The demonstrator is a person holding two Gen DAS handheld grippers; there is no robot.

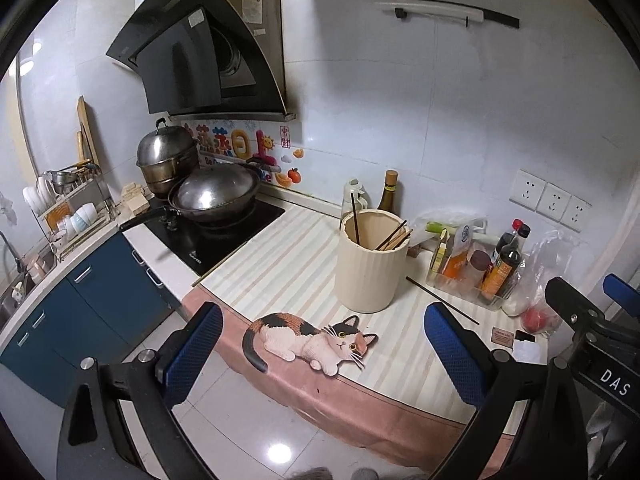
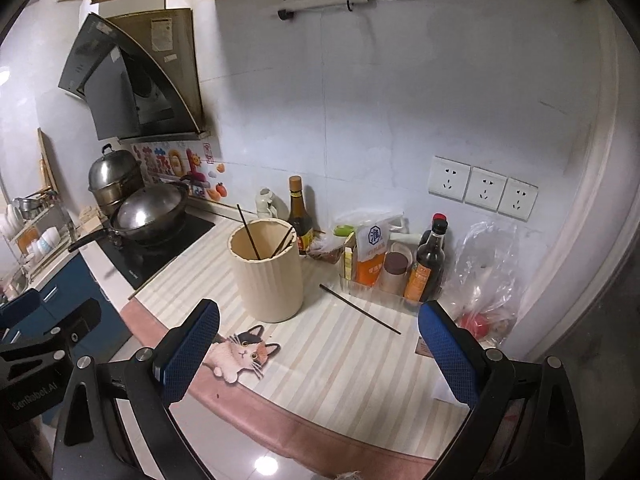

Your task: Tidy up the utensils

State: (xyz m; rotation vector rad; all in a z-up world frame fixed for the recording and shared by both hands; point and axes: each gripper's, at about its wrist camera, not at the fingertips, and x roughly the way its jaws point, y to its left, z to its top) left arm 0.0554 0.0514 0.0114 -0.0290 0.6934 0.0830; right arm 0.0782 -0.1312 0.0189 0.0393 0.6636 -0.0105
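Observation:
A cream ribbed utensil holder (image 1: 370,260) (image 2: 267,270) stands on the striped counter mat with several chopsticks leaning inside. A dark chopstick (image 1: 442,300) (image 2: 359,309) lies on the mat right of the holder. A light wooden chopstick (image 1: 219,259) (image 2: 154,275) lies along the hob's edge, left of the holder. My left gripper (image 1: 324,354) is open and empty, held back over the counter's front edge. My right gripper (image 2: 318,354) is open and empty, also short of the counter. The right gripper shows at the right edge of the left wrist view (image 1: 588,312).
A black hob (image 1: 208,232) with a lidded wok (image 1: 218,196) and steamer pot (image 1: 166,158) is at the left. A clear tray of sauce bottles (image 2: 400,276), plastic bags (image 2: 486,276) and a cat sticker (image 1: 312,340) are on the counter. A dish rack (image 1: 68,208) stands far left.

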